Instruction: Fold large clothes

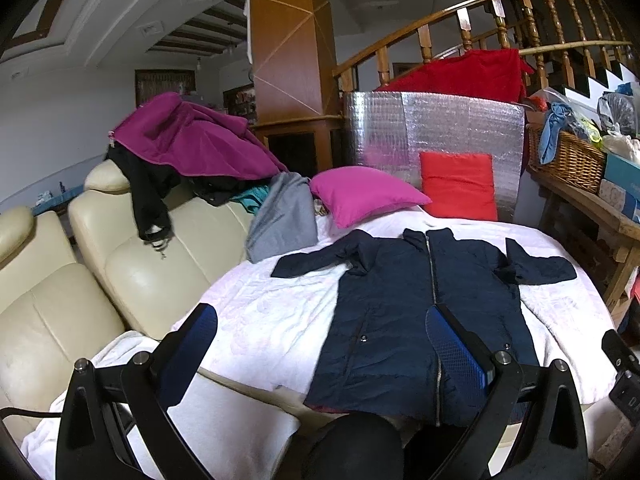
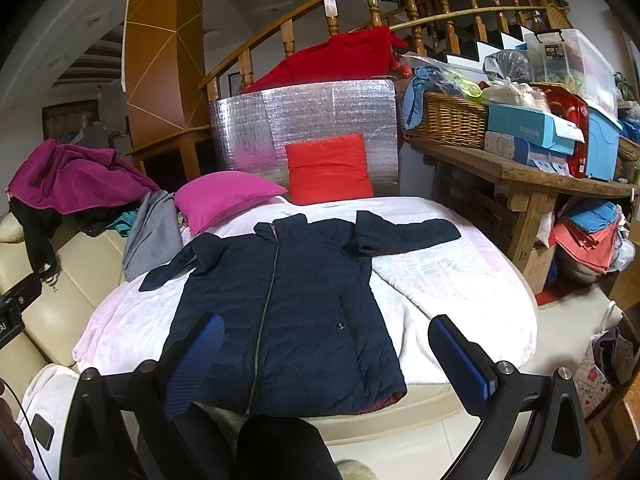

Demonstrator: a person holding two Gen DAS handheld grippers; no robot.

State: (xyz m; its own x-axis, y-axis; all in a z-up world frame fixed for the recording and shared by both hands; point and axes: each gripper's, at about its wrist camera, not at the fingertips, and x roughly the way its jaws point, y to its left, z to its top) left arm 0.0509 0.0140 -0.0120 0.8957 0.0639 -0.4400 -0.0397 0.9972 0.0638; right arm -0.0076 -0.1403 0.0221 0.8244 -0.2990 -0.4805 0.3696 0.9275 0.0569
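A dark navy zip-up jacket (image 1: 404,304) lies flat, front up, sleeves spread, on a pale pink-white blanket (image 1: 272,312) over a round surface. It also shows in the right wrist view (image 2: 296,304). My left gripper (image 1: 320,332) is open and empty, held above the jacket's lower hem; its right blue pad (image 1: 456,348) is over the zip. My right gripper (image 2: 328,344) is open and empty, above the hem on the jacket's right side, apart from the cloth.
A cream leather sofa (image 1: 80,280) on the left carries a magenta and black clothes pile (image 1: 188,148) and a grey garment (image 1: 284,216). Pink (image 2: 224,196) and red (image 2: 328,168) cushions sit behind the jacket. A cluttered wooden bench (image 2: 520,168) stands right.
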